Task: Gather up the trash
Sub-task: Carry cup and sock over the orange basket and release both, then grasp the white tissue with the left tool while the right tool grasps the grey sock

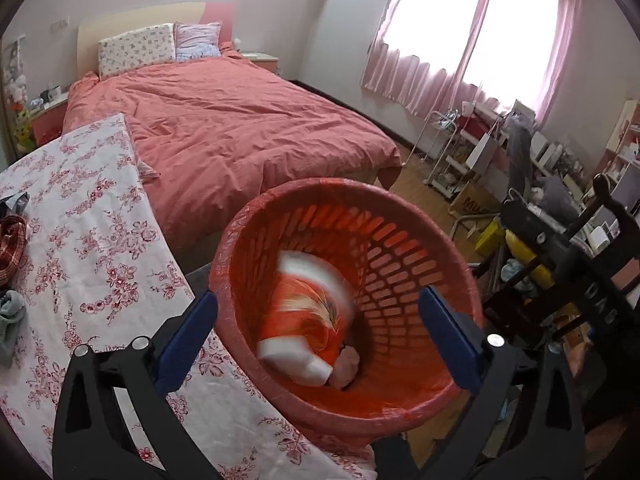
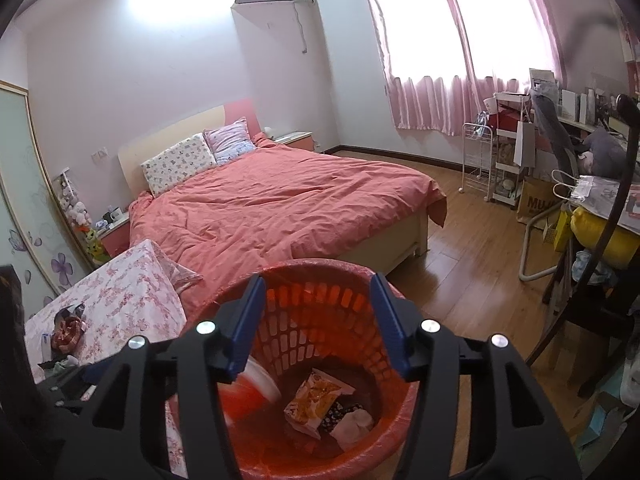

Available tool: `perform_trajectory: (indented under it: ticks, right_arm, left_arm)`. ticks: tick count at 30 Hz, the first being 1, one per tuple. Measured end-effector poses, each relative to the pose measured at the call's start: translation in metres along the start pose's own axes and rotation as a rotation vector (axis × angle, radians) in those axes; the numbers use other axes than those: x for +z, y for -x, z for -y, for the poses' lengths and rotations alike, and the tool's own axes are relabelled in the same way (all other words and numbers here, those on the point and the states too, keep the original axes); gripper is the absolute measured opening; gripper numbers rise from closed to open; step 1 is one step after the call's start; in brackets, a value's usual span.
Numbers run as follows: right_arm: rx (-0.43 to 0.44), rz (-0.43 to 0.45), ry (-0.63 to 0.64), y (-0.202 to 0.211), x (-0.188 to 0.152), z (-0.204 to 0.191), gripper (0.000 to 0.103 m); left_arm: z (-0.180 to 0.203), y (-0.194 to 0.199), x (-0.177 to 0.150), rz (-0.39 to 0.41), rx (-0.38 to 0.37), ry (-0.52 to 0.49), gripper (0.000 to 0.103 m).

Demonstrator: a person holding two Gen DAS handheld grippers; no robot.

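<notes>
Trash, an orange-and-white packet blurring inside the red basket, is lying clear of your left gripper and right gripper, both standing apart, gripping nothing.

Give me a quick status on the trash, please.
Both grippers open, empty, over the bin. Blurred wrapper inside the bin. Nothing in the way.

A table with a floral cloth lies left of the tongs. On it rest a plaid red item, a grey-green cloth and a dark wrapper, all well apart from the jaws.
</notes>
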State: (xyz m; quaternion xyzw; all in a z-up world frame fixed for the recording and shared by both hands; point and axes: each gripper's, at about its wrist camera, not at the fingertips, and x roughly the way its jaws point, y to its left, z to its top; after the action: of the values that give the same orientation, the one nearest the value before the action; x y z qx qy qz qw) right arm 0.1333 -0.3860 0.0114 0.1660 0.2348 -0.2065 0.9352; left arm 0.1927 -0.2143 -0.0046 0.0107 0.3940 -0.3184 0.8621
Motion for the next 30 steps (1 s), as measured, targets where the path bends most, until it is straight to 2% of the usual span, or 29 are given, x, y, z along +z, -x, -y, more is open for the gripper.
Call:
perform_trajectory:
  ticks: [5,11,16,23,30]
  right_arm:
    - [-0.004,0.003,-0.001,0.004,0.0,0.0,0.054]
    - [0.01,-0.003,0.029,0.008,0.001,-0.01,0.054]
    - [0.053,-0.014,0.062,0.013,-0.002,-0.039,0.054]
    - [0.179,-0.071,0.18,0.016,-0.021,-0.121,0.054]
    - [0.313,-0.144,0.309,0.02,-0.055,-0.213,0.054]
  left_arm:
    - [-0.005,0.0,0.0,-0.007,0.033,0.008,0.1]
    - [-0.02,0.018,-0.003,0.025,0.094,0.002,0.1]
    - [-0.047,0.049,-0.012,0.073,0.203,-0.007,0.1]
    - [-0.112,0.104,-0.037,0.112,0.407,0.045,0.1]
    - [-0.196,0.163,-0.069,0.137,0.556,0.212,0.1]
